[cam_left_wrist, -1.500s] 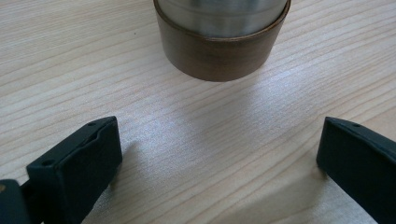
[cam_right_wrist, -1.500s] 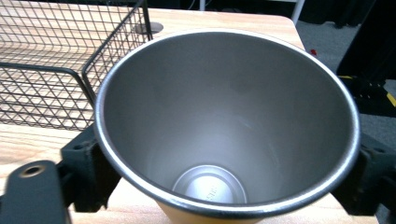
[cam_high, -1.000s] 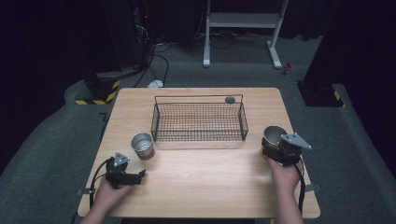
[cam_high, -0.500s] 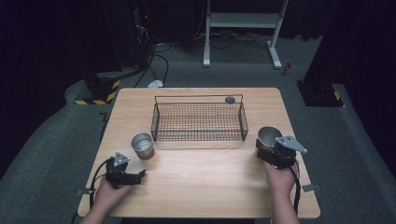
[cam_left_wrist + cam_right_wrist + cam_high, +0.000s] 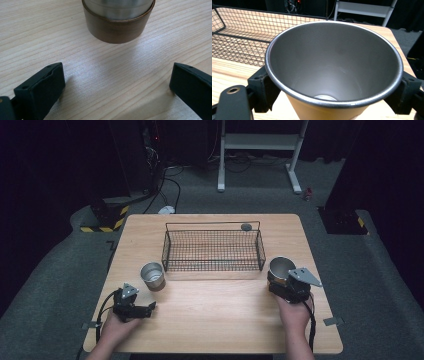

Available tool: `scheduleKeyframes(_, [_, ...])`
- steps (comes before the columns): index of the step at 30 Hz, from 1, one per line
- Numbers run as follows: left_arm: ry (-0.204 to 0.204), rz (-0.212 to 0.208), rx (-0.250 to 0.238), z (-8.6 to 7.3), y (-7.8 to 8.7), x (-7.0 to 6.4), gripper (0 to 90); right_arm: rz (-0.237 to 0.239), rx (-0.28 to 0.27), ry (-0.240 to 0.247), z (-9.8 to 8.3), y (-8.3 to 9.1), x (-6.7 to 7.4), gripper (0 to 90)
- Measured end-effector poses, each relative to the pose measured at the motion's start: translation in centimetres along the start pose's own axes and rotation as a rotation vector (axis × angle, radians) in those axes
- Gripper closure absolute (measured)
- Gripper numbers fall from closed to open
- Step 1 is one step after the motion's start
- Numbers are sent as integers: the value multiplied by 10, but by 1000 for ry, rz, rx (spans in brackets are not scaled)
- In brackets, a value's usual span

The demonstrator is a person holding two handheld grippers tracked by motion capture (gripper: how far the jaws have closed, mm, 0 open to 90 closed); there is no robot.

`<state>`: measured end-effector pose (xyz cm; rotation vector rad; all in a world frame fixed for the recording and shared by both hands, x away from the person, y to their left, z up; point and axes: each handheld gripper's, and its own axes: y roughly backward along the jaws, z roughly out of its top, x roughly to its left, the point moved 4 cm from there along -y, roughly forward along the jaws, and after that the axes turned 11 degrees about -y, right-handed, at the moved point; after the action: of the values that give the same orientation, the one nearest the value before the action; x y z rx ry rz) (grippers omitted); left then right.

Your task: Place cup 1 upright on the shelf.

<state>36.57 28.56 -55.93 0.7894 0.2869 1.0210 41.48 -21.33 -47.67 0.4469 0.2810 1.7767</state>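
So the right gripper [image 5: 281,279] had a metal cup [image 5: 334,67] clamped between its jaws, one jaw pressing on each side just under the rim, and in the right gripper view you could look straight down into it: empty, steel inside, tan band on the outside. Compared with a second earlier, that cup had moved inward and a little forward. It started off toward the table's [image 5: 210,315] right edge, and by this frame it sat just off the right end of the wire basket [image 5: 212,249], near its front corner. It looked lifted or at least tipped, though I couldn't tell how far off the wood it was.

The left gripper [image 5: 149,306] hadn't budged in that time. It lay low on the table near the front left, jaws spread wide with nothing between them, pointing at the second cup [image 5: 152,275], which stood upright just off the basket's left front corner. The left gripper view showed that cup's brown base close ahead but not touching either jaw.

My read: the right-hand cup was on its way into the basket, and the remaining bit was getting it up over the side wire. The left cup looked like the next one to go. There was also a small dark round thing [image 5: 246,226] past the basket's back rim, couldn't make out what.
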Motion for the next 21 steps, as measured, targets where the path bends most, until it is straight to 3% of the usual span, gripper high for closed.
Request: scheduleKeyframes(21, [-2, -2, 0, 0, 0, 0, 4, 54, -2, 34, 11, -8, 33, 142])
